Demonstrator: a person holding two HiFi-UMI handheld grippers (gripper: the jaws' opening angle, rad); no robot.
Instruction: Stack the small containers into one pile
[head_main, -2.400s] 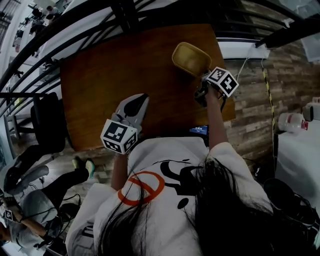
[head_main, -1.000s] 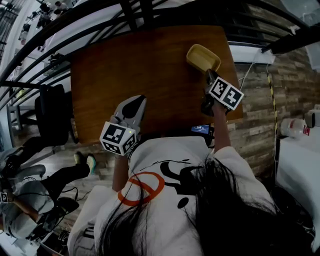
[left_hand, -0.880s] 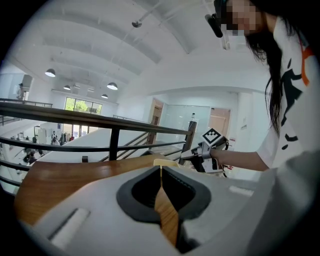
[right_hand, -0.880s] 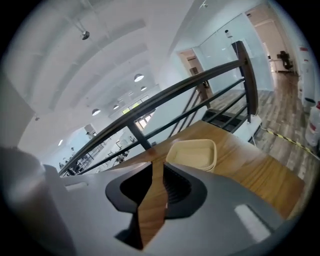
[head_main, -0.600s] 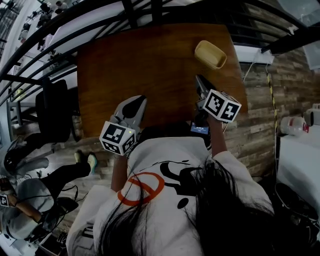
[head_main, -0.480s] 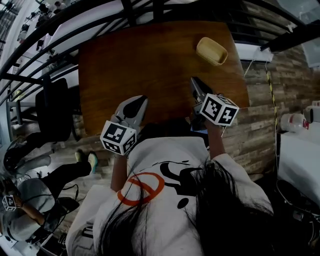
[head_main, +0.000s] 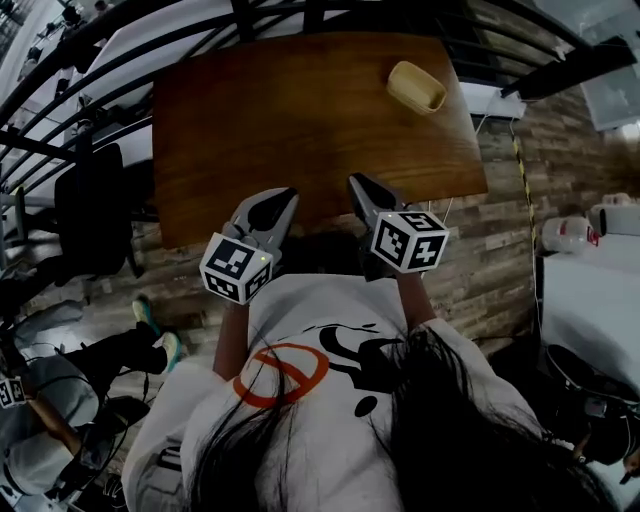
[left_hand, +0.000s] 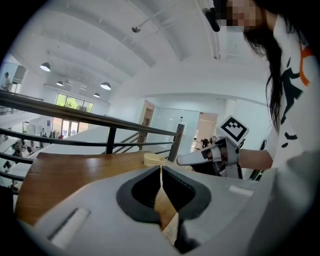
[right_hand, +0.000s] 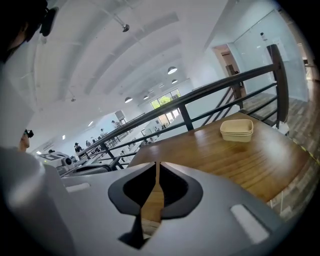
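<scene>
Worktop (head_main: 250, 120): brown wood, rectangular, bare apart from one stack. A black railing (right_hand: 220, 90) runs along its far side.

Containers (head_main: 417, 87): small tan tubs, nested into one stack at the worktop's far right corner. Nothing touches them. In the right gripper view the stack stands upright with its rims layered one over another, close to a railing post.

Left gripper (head_main: 284, 195): held over the worktop's near edge, left of centre, pointing toward the far side. The jaws are clenched together with nothing between them. The left gripper view shows only a thin seam where they meet.

Right gripper (head_main: 354, 181): also over the near edge, just right of the left gripper, near it but not touching. The jaws are pressed together and empty. It is well apart from the stack.

Cross view: the left gripper view shows the right gripper off to its right, with the stack beyond it on the worktop.

Person: seen from above, wearing a white shirt (head_main: 320, 340) with orange and black print, and with long dark hair.

Surroundings: a black chair (head_main: 90, 215) stands left of the worktop. The floor (head_main: 500, 200) is wood plank. A second person (head_main: 60, 400) sits at lower left.
</scene>
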